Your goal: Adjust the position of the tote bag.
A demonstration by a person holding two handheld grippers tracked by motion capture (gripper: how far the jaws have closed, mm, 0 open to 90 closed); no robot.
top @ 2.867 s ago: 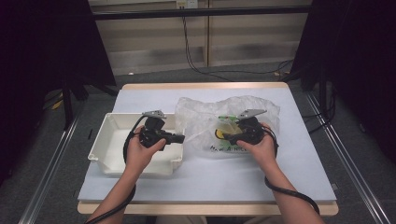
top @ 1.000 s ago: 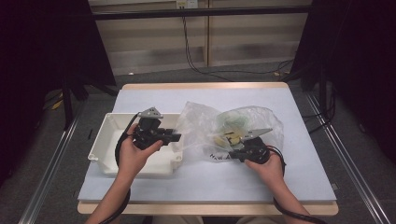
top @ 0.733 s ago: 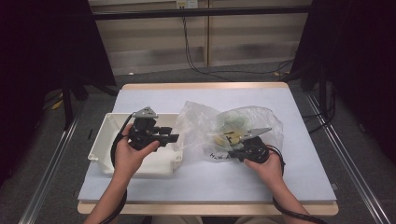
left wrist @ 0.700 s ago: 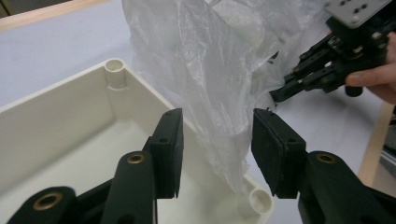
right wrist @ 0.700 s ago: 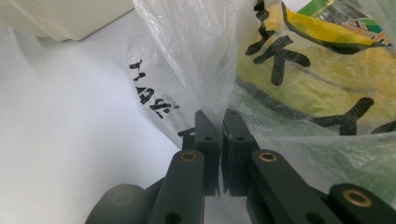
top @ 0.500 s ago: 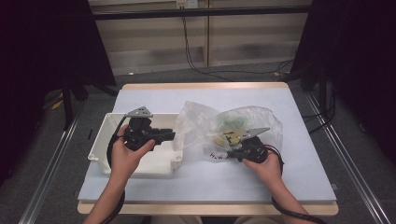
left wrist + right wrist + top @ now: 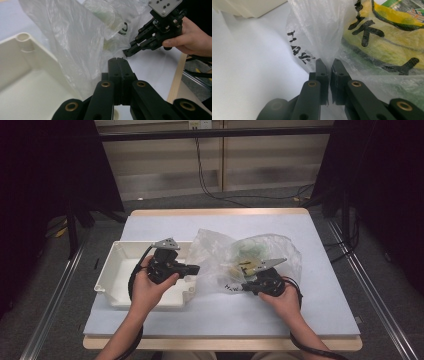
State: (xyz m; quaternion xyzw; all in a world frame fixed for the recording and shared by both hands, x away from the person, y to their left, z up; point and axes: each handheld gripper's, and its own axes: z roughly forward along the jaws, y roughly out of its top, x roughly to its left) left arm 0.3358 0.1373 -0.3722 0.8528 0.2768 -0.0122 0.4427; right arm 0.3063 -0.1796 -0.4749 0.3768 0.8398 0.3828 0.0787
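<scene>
Since a few seconds earlier, both hands had drawn back toward the person: the left gripper (image 7: 192, 269) had slid off the bag to hang over the bin's right end, and the right gripper (image 7: 248, 287) had dropped to the bag's near edge.

Largest was the table (image 7: 320, 285), covered in a pale sheet. On its left part sat the white plastic bin (image 7: 117, 270), with nothing visible inside it. Just beside the bin's right wall lay the crumpled clear plastic bag (image 7: 220, 255), its film rising against the bin's corner in the left gripper view. Inside the bag showed a yellow and green packet (image 7: 387, 37) with black lettering.

The right gripper's jaws were drawn almost together, pinching a fold of the bag's film at its near edge, next to some black printed letters. The left gripper's jaws were pressed flat together with nothing between them, pointing toward the bag, close to it but apart.
</scene>
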